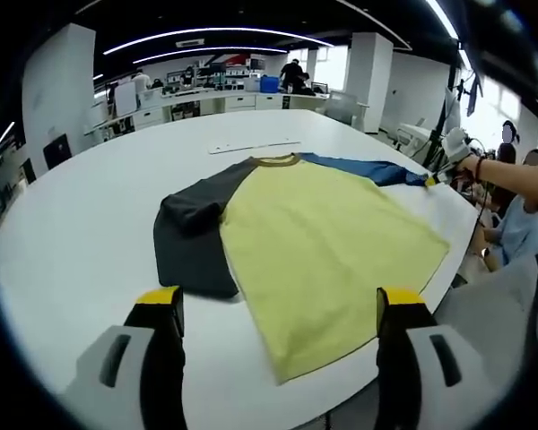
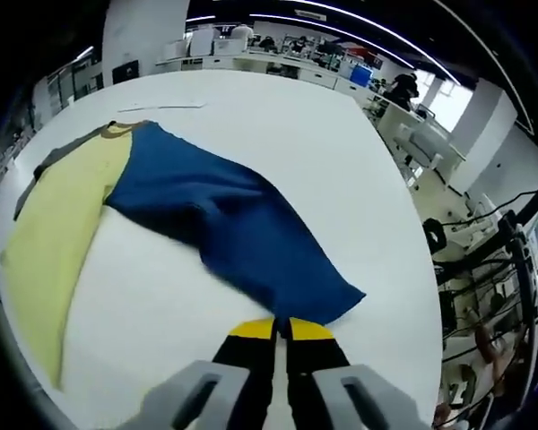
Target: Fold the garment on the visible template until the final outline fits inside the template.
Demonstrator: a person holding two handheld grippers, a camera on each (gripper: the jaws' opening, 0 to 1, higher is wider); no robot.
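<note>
**Soft shirt, right jaws on the blue sleeve cuff**

Your right gripper (image 2: 281, 330) has its yellow-tipped jaws pressed together at the cuff end of the blue sleeve (image 2: 242, 242); it looks pinched on the hem, though the contact itself is hidden under the tips. Your left gripper (image 1: 282, 309) stands wide, holding nothing, hovering near the table edge, just short of the shirt's bottom hem.

The garment is a raglan T-shirt (image 1: 327, 246) with a yellow body, lying flat on the white table (image 1: 81, 233). Its dark grey sleeve (image 1: 193, 237) lies spread beside the body, and the blue sleeve stretches out to the far side. No template outline can be made out on the table.

Expect thin knit cloth: light, limp, no stiffness at all. It will drape, stretch and drag over the table rather than lift as a sheet. Take it at hems and cuffs, where the doubled fabric gives the jaws something to bite. Carry the sleeve low across the body so it doesn't bunch.
</note>
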